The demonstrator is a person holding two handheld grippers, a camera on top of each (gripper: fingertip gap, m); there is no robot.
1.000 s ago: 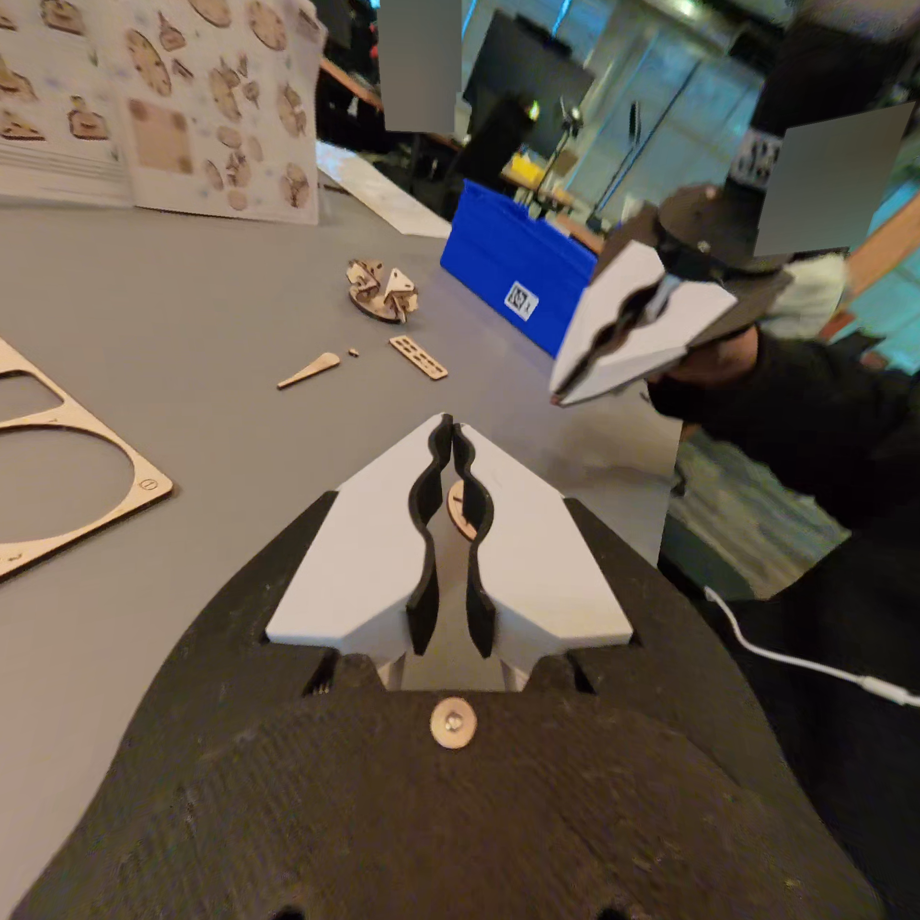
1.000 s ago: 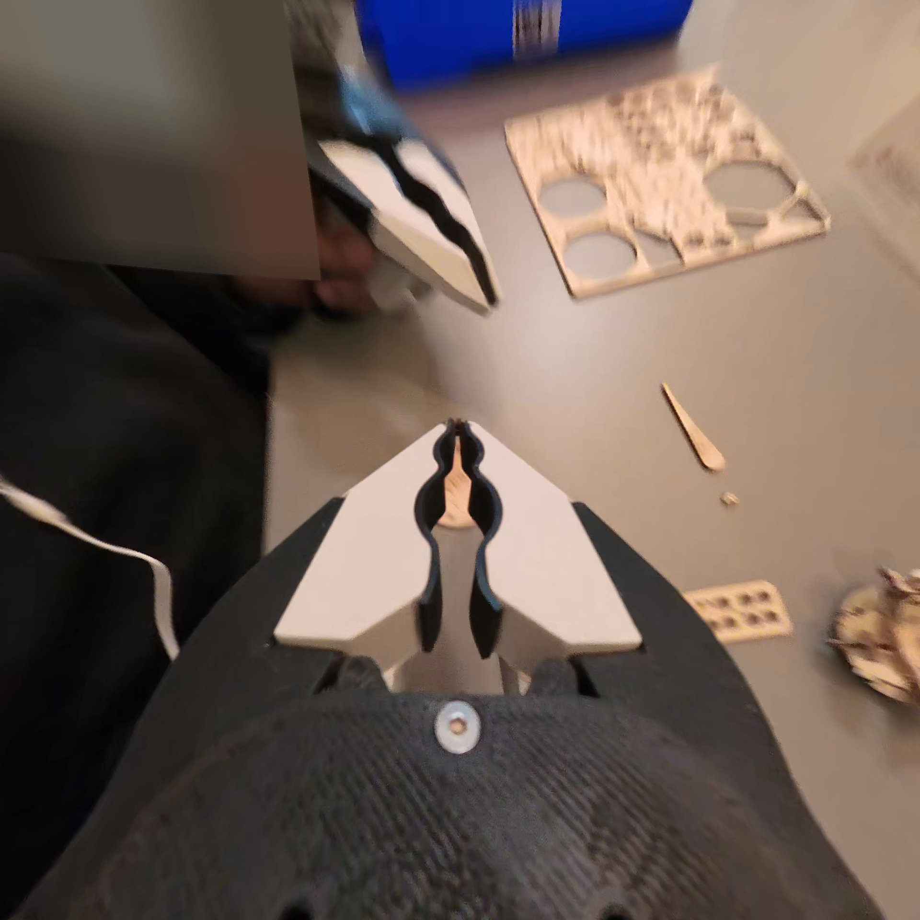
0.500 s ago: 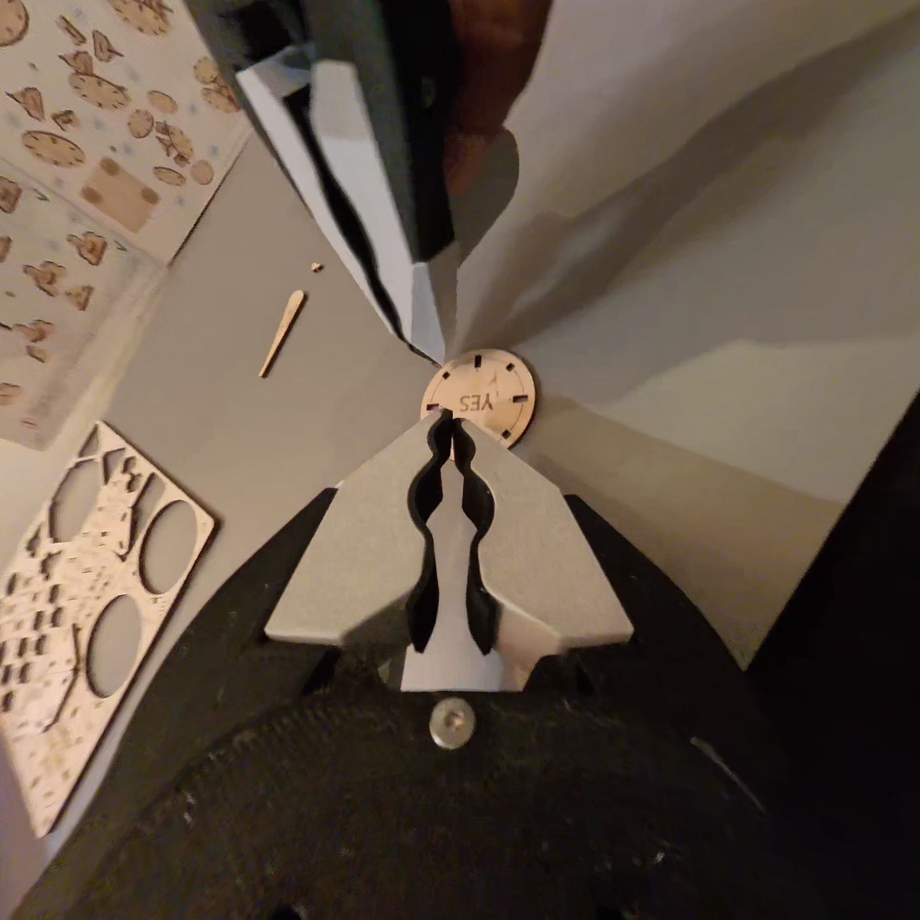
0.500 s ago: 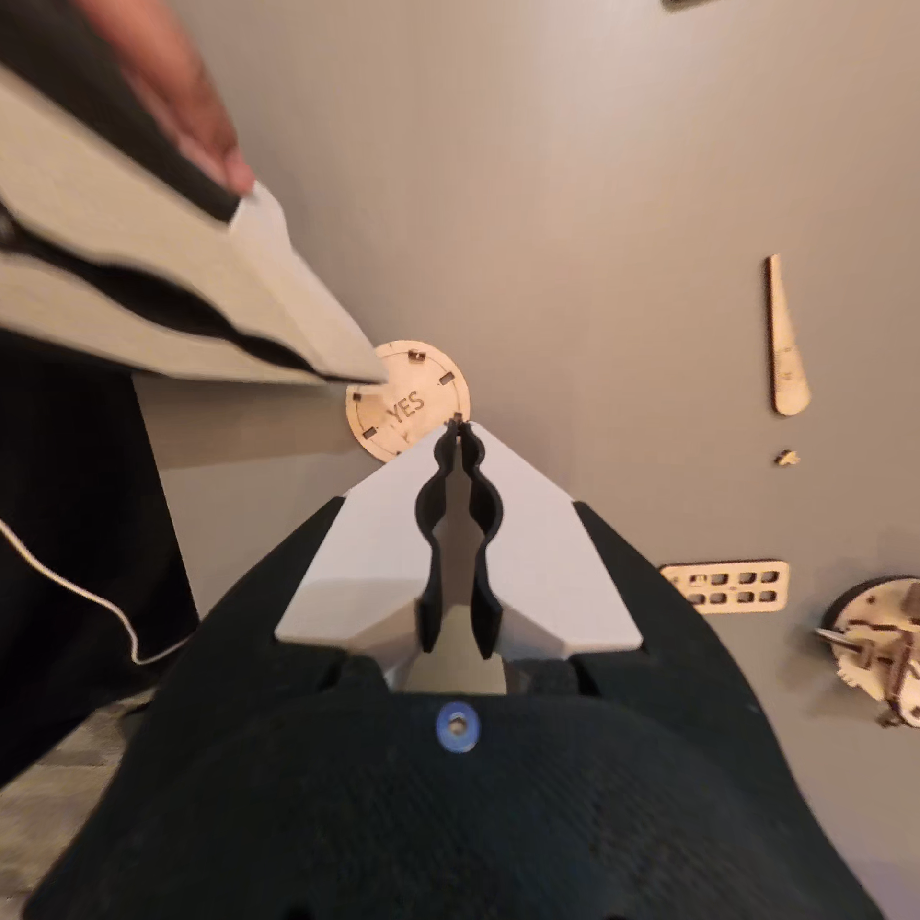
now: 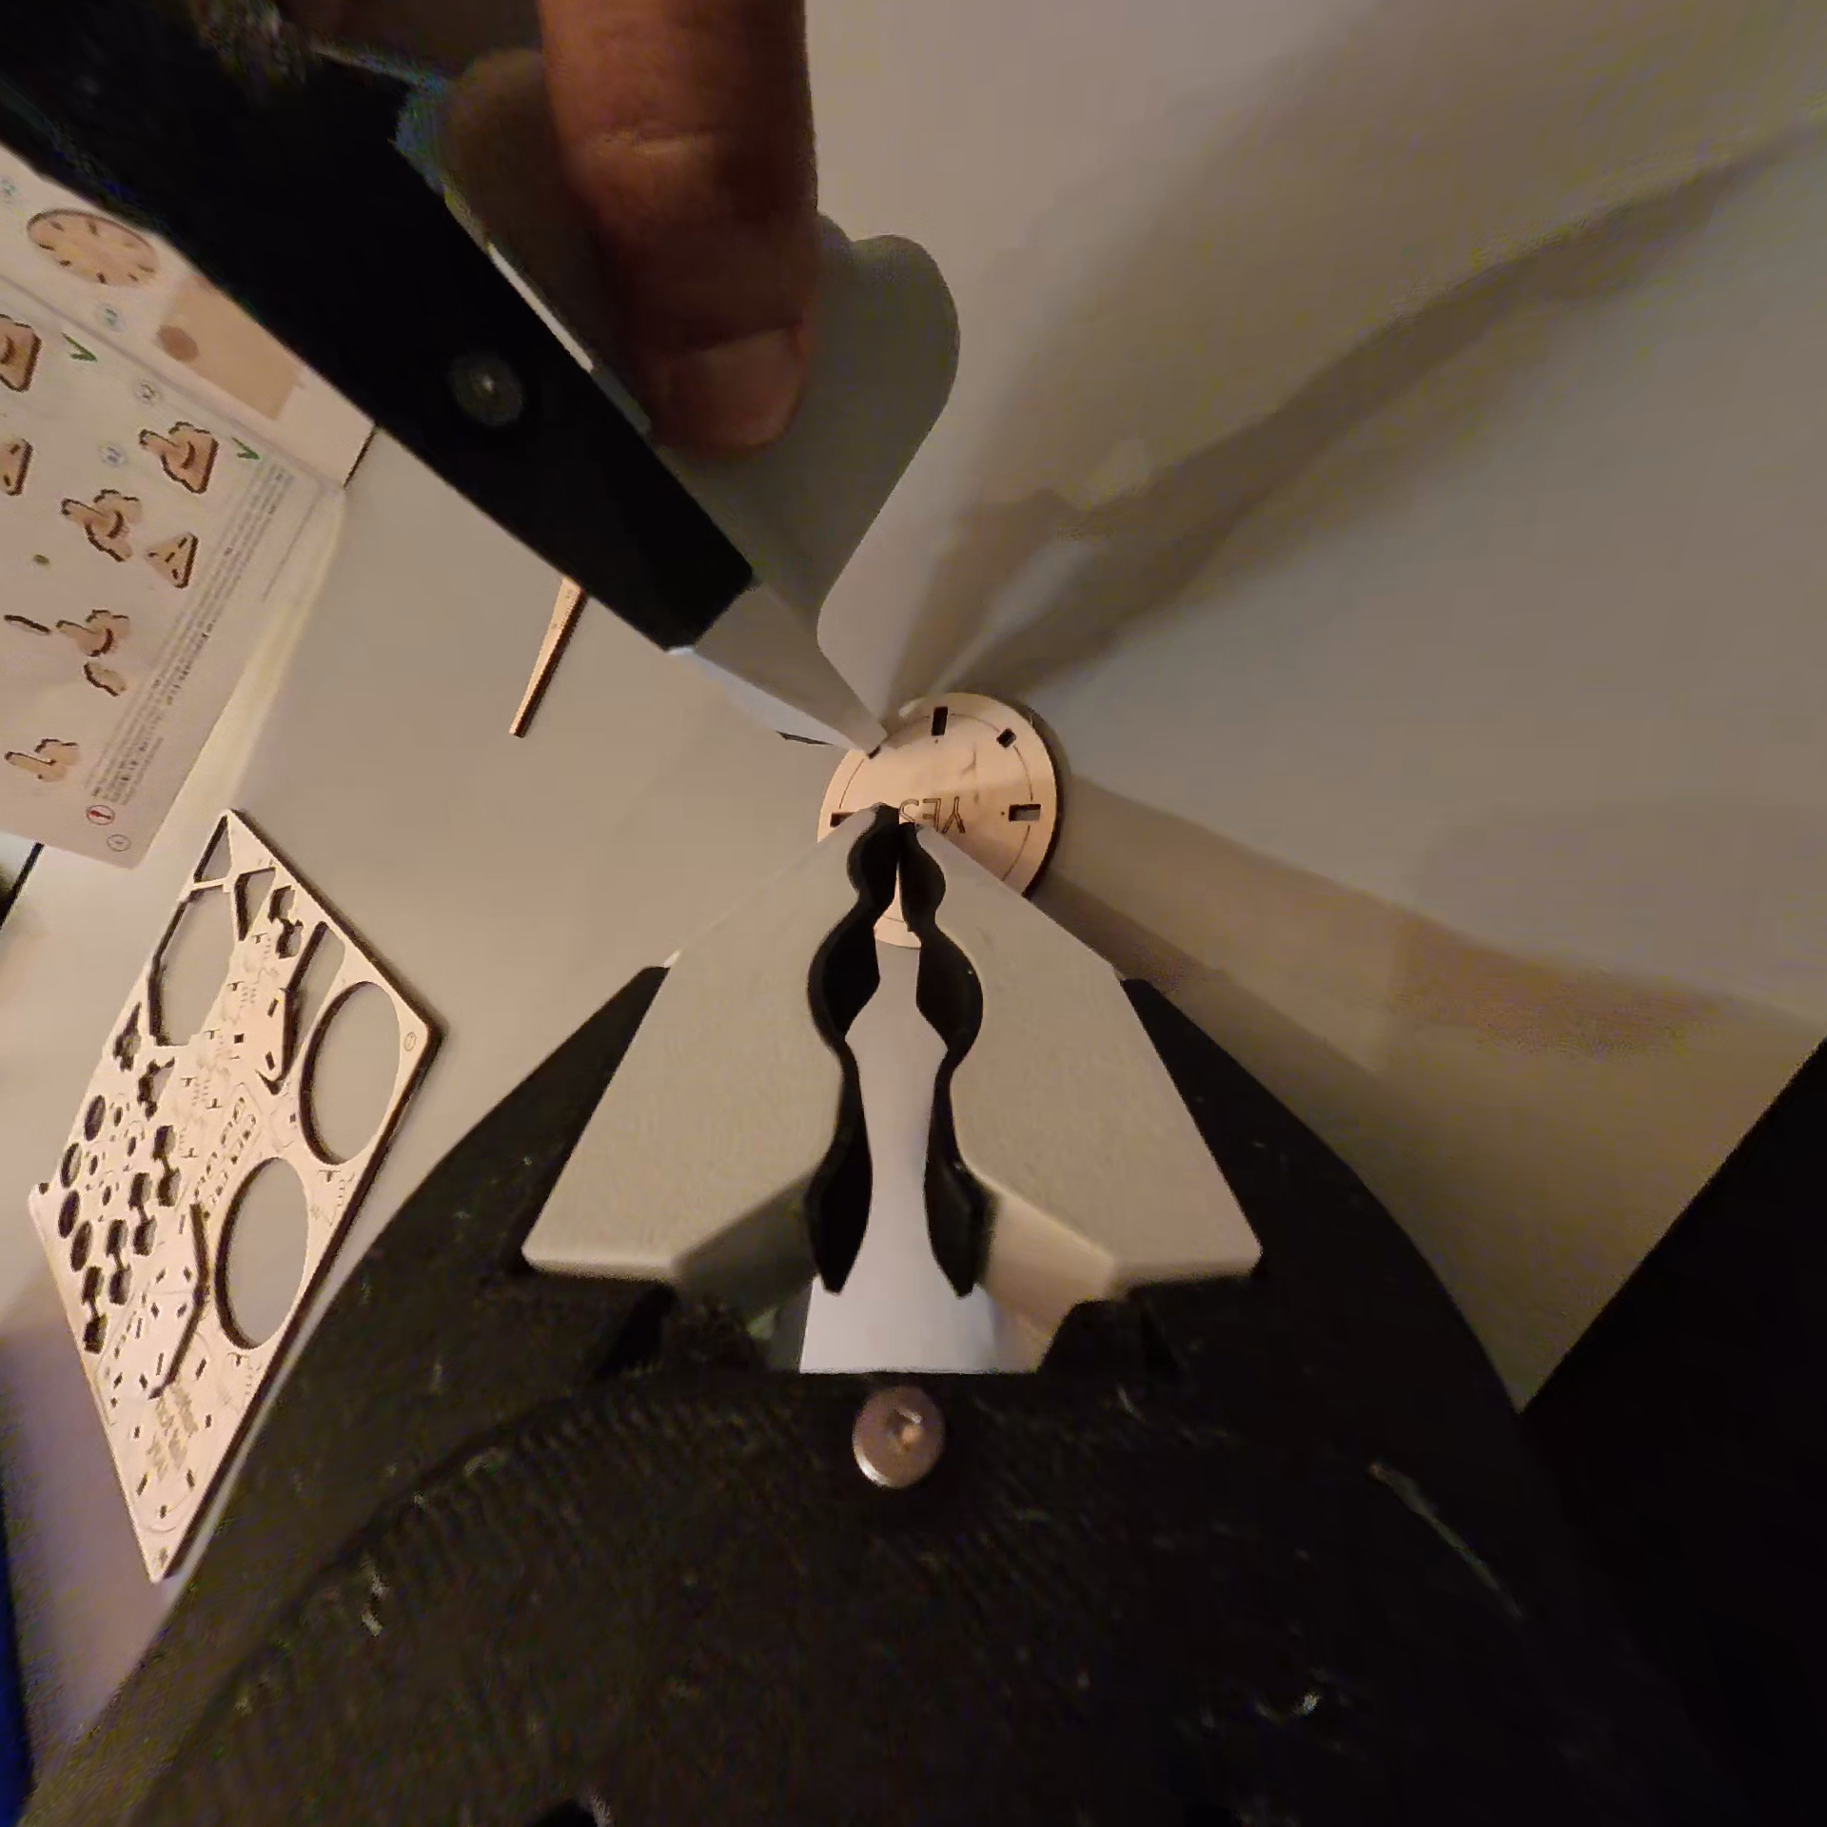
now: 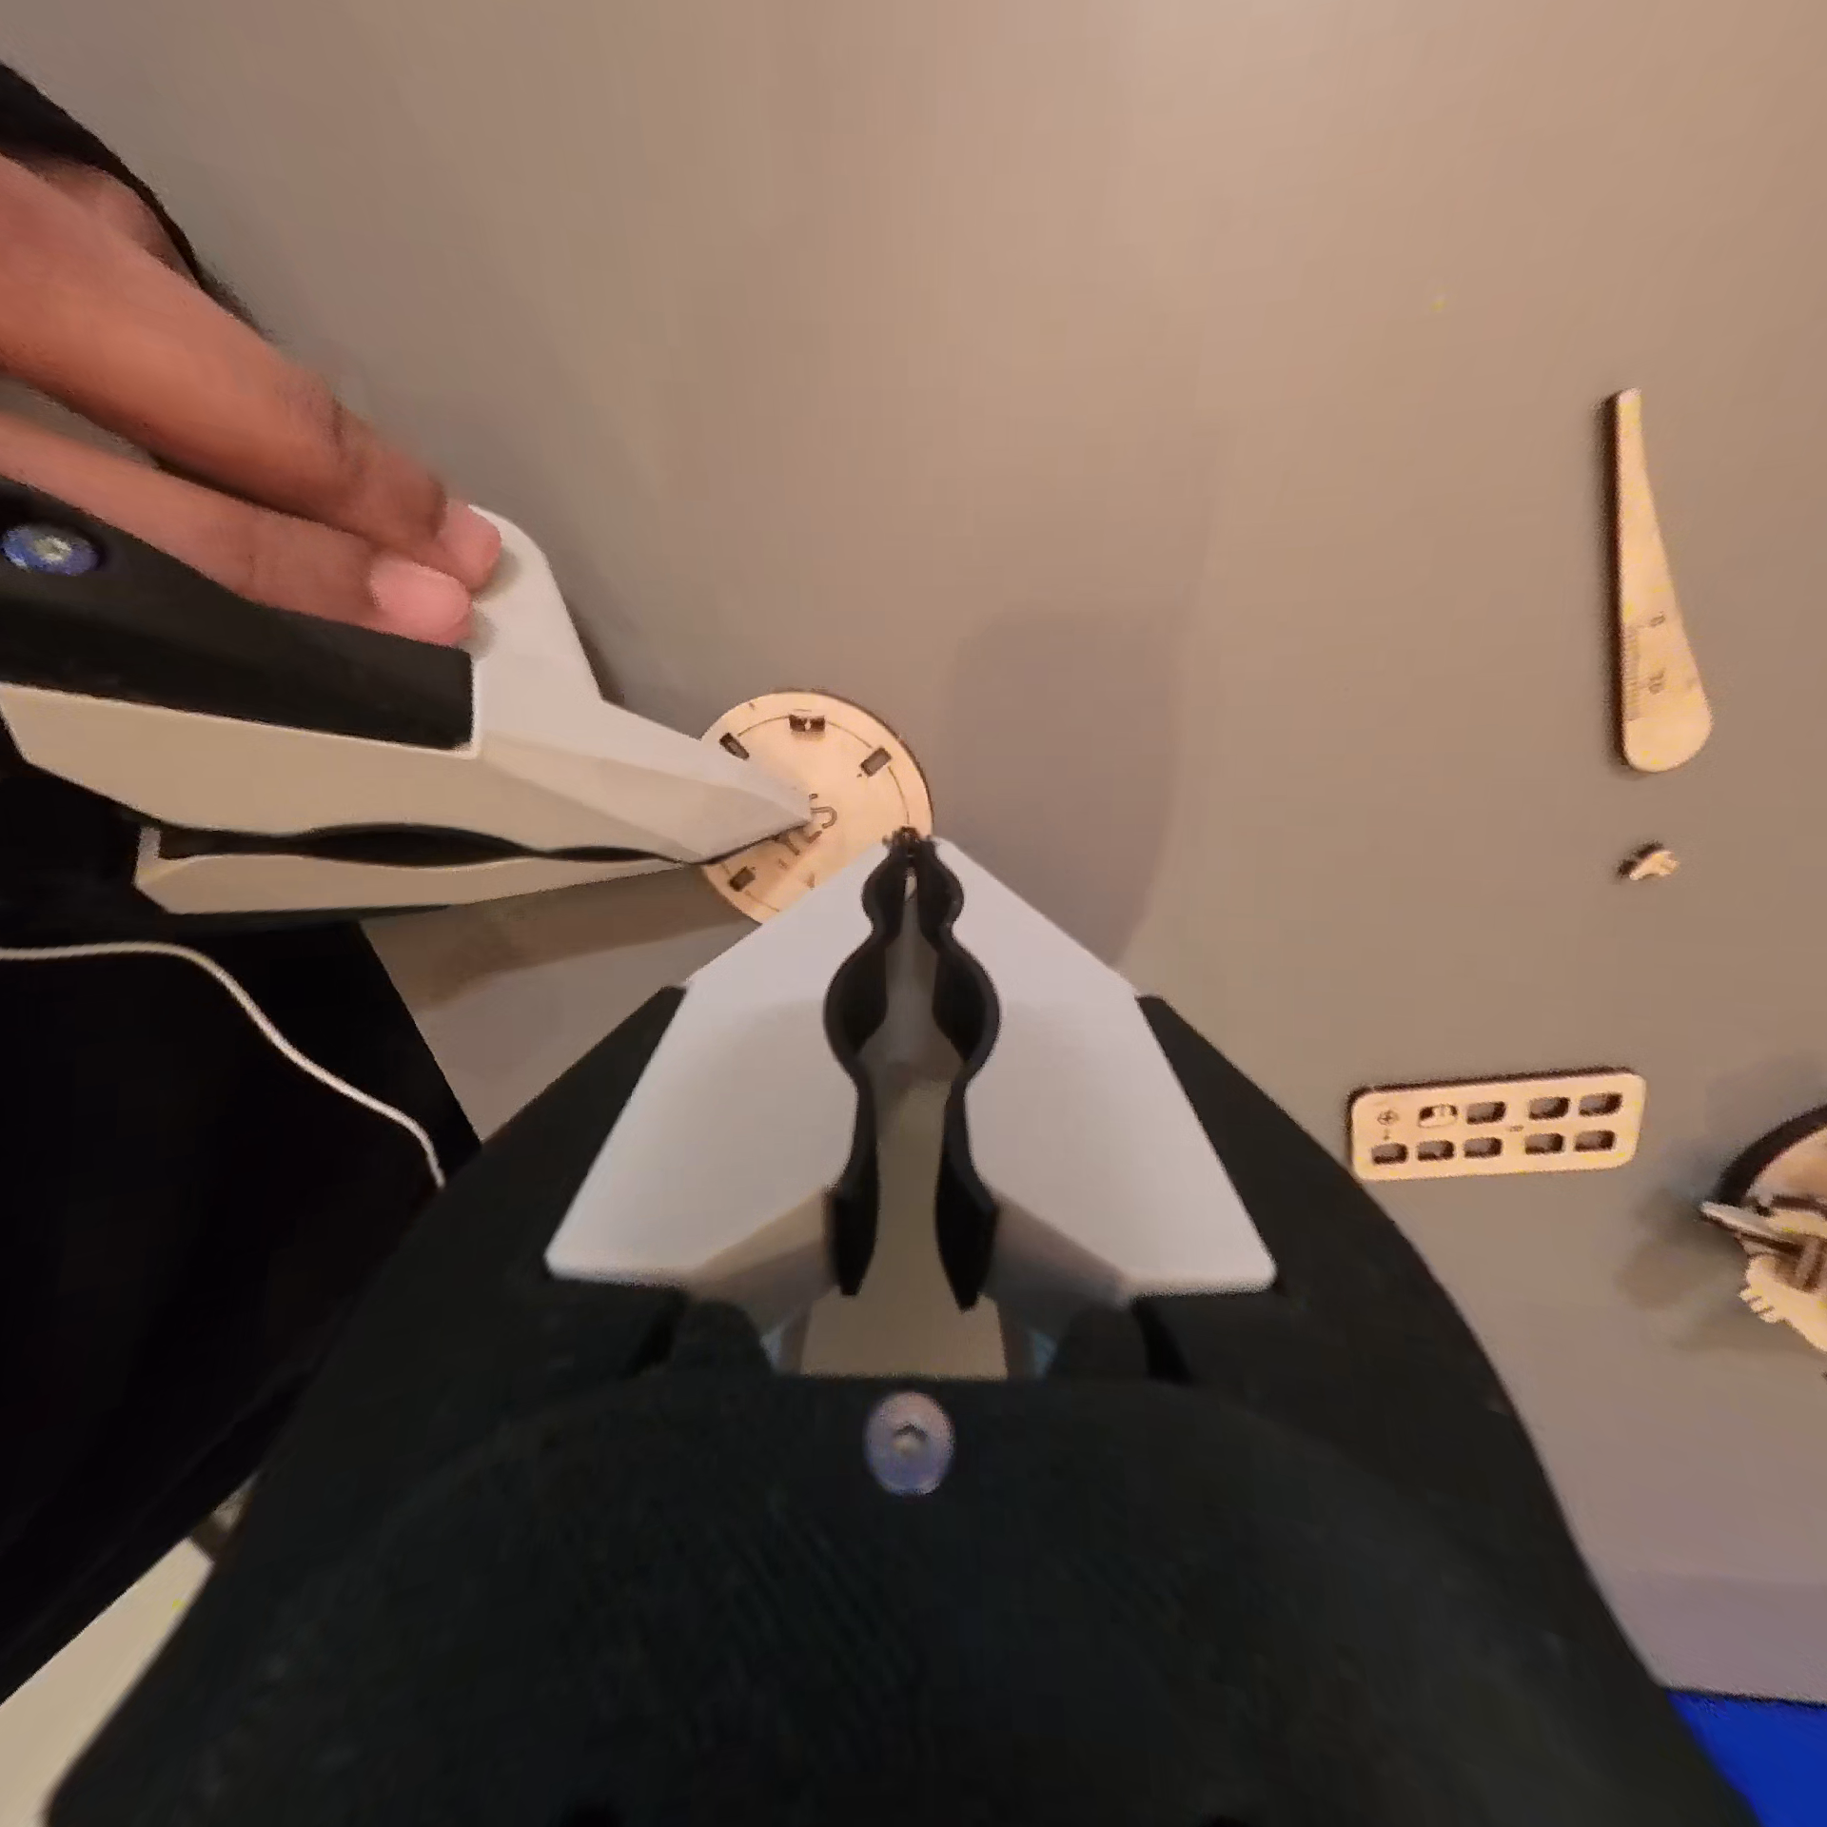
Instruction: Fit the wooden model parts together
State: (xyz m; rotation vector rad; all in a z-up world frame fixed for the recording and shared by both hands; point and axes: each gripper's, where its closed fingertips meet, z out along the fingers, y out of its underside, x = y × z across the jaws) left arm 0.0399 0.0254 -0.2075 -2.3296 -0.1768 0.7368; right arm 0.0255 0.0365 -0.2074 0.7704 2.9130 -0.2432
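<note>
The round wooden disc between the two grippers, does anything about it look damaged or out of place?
Nothing stands out. The round wooden disc lies flat on the grey table, intact as far as visible. The shut left gripper and right gripper both have their tips at it.

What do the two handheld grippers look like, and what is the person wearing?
Each gripper, the left gripper and the right gripper, has a textured black body with one silver screw, two pale grey wedge fingers and wavy black pads. The person wears a black sleeve with a thin white cable across it.
</note>
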